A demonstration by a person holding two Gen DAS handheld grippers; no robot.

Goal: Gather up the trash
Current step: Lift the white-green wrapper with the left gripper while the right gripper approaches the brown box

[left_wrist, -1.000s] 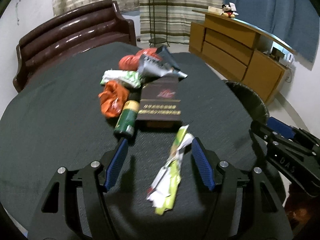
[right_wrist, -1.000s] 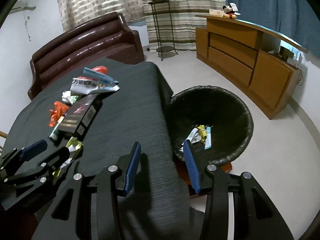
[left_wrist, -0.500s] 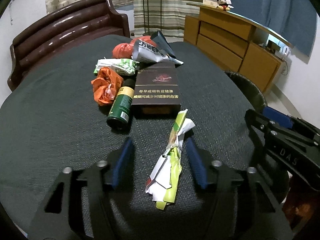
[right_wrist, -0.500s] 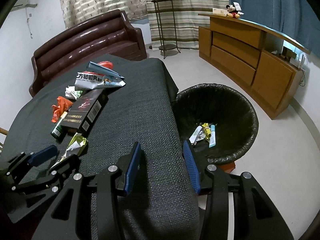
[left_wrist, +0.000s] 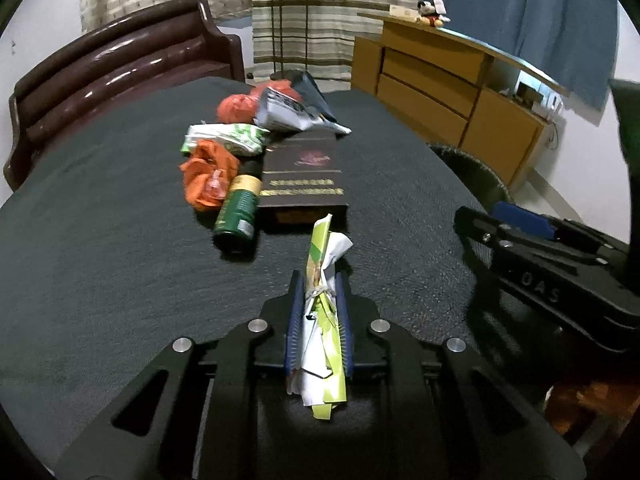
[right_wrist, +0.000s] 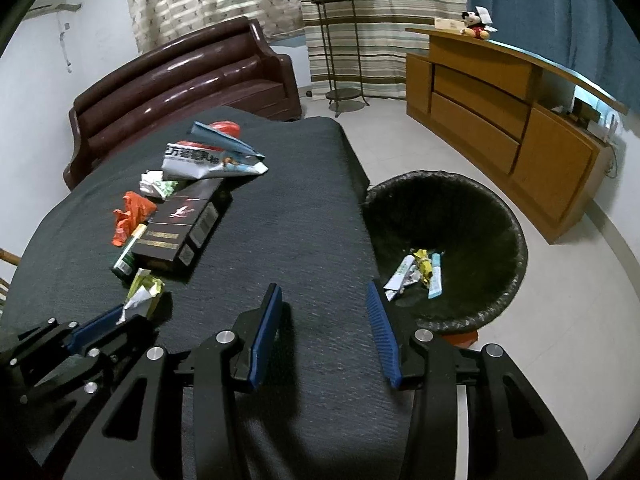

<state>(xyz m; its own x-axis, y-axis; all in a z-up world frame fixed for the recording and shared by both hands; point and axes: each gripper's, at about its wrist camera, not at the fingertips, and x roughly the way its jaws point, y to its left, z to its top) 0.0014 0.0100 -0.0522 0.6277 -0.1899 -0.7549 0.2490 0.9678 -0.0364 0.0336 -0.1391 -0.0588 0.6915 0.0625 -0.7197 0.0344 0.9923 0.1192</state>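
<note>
Left wrist view: left gripper clamped on the crumpled green-and-white wrapper, near edge of the table.
Light, soft, crushable; the pinched middle suits it. Right gripper stands apart, empty, near the bin.

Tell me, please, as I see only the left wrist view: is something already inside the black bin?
Observer: Yes. The right wrist view looks into the black bin, and a few wrappers lie on its bottom.
Operator: Does the right gripper hold anything? I see it only from the side.
Observer: No. The right gripper is open with nothing between its fingers. It hangs above the edge of the table, next to the bin.
</note>
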